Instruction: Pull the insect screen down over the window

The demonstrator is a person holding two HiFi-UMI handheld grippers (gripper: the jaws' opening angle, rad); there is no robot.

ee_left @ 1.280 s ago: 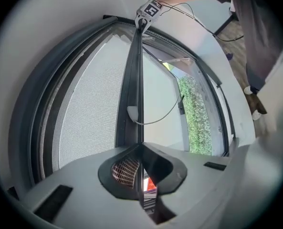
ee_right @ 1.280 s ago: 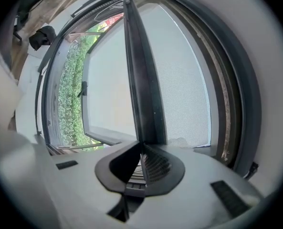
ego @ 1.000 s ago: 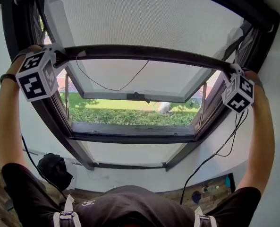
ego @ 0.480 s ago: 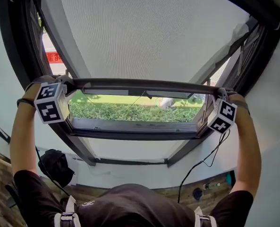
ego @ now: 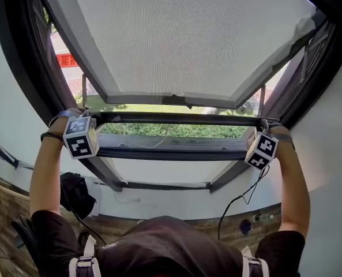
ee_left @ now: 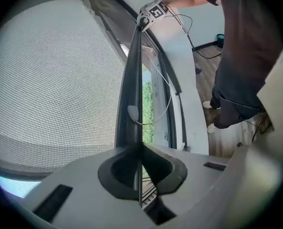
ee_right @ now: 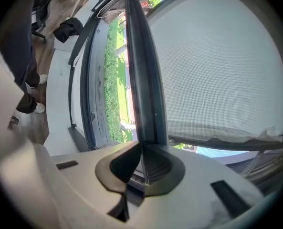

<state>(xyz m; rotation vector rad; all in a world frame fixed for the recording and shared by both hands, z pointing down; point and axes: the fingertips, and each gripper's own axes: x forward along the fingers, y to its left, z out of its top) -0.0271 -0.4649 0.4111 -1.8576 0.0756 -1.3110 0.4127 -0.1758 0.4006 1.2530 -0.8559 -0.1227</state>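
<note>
The bar (ego: 176,118) of the screen (ego: 182,39) has come well down since a second ago, both hands dropping with it. It has gone from high in the window (ego: 171,153) to just above the lower frame, where only a thin strip of hedge still shows beneath it.

The left gripper (ego: 91,119) pinches the bar's left end and the right gripper (ego: 264,123) its right end. On each, the jaws are pressed nearly together on the bar's thin edge.

The mesh looks light and soft, likely to crease or tear if grabbed. The dark bar looks stiff and is the sensible place to hold. A grip at both ends, as here, should keep it level so that it does not bind in the side tracks. The edge is narrow and smooth, so it may slip out of the pads, and a rolled screen of this kind probably pulls back upward.

Both arms reach forward, nearly straight and spread as wide as the window, with the grippers tipped downward. A thin cord (ee_left: 165,111) hangs loose from the middle of the bar.
</note>
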